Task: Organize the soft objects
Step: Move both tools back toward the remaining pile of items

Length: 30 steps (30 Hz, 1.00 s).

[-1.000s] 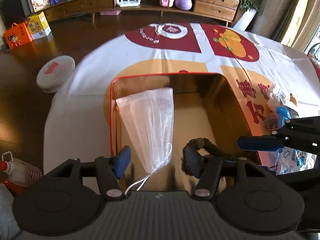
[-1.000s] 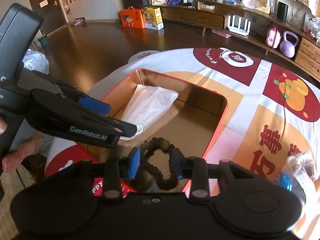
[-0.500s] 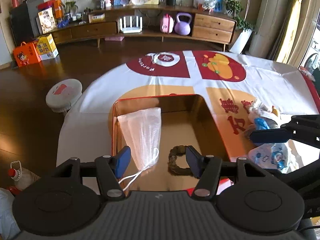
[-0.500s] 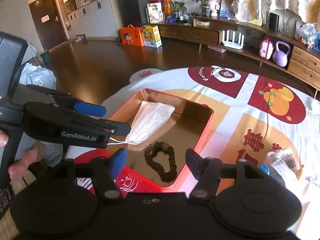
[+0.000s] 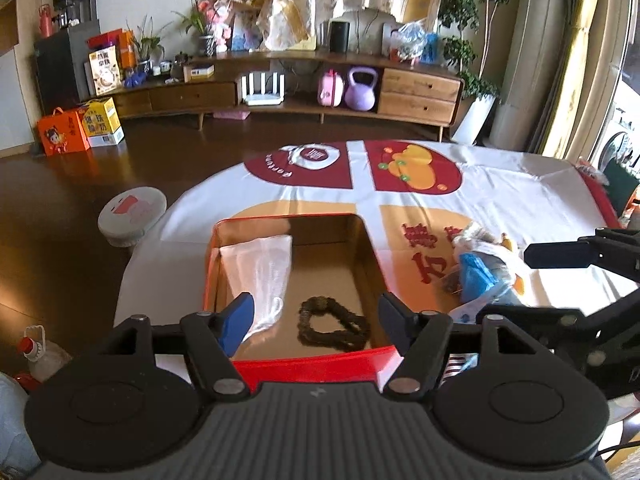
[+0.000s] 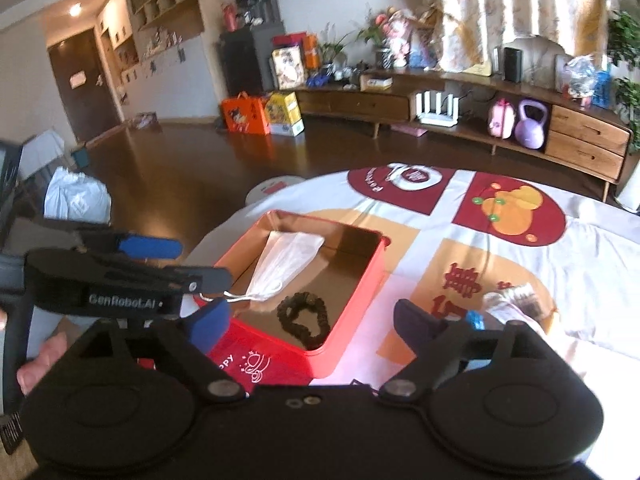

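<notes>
My left gripper (image 5: pixel 314 322) and right gripper (image 6: pixel 308 322) hover above the near edge of the red box (image 5: pixel 320 364), both with jaws apart and nothing between the pads. The jaws of each have just been opening: the right ones now stand wide, the left ones less so. I judge that both have let go of their loads so the soft things can settle inside.

The dark scrunchie (image 5: pixel 334 328) lies flat on the box floor, close to the near wall, where the right jaws would have dropped it. Just beside it, toward the left wall, the white mesh bag (image 5: pixel 260 276) leans with its drawstring end nearest me and its wide end against the far corner. The two are near each other, and I cannot tell whether they touch.

Beyond the box to the right, a small heap of plastic-wrapped items (image 5: pixel 480 268) waits on the patterned cloth (image 5: pixel 500 200) covering the desk, well apart from the box. That heap is likely the next pick, so open jaws suit the reach.

Farther off, a low wooden sideboard (image 5: pixel 420 90) lines the wall.
</notes>
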Each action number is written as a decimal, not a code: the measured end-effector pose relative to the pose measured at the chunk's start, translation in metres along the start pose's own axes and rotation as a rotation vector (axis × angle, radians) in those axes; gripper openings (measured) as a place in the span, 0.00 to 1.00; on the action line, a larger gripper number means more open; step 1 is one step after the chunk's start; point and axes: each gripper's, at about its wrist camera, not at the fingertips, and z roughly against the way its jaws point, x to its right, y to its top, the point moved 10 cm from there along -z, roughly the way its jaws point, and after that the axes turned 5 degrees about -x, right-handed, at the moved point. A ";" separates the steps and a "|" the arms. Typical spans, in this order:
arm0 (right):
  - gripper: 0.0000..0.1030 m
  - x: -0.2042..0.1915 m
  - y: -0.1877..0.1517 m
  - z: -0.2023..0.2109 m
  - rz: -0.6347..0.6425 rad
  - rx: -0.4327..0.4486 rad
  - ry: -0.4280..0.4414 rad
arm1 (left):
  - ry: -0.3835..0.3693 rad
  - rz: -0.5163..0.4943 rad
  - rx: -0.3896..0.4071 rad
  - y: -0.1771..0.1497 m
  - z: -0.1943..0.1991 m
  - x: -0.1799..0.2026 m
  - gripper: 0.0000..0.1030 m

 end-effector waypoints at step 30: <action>1.00 0.067 -0.063 0.078 -0.085 0.159 -0.133 | -0.097 0.024 0.140 -0.039 0.032 0.093 0.96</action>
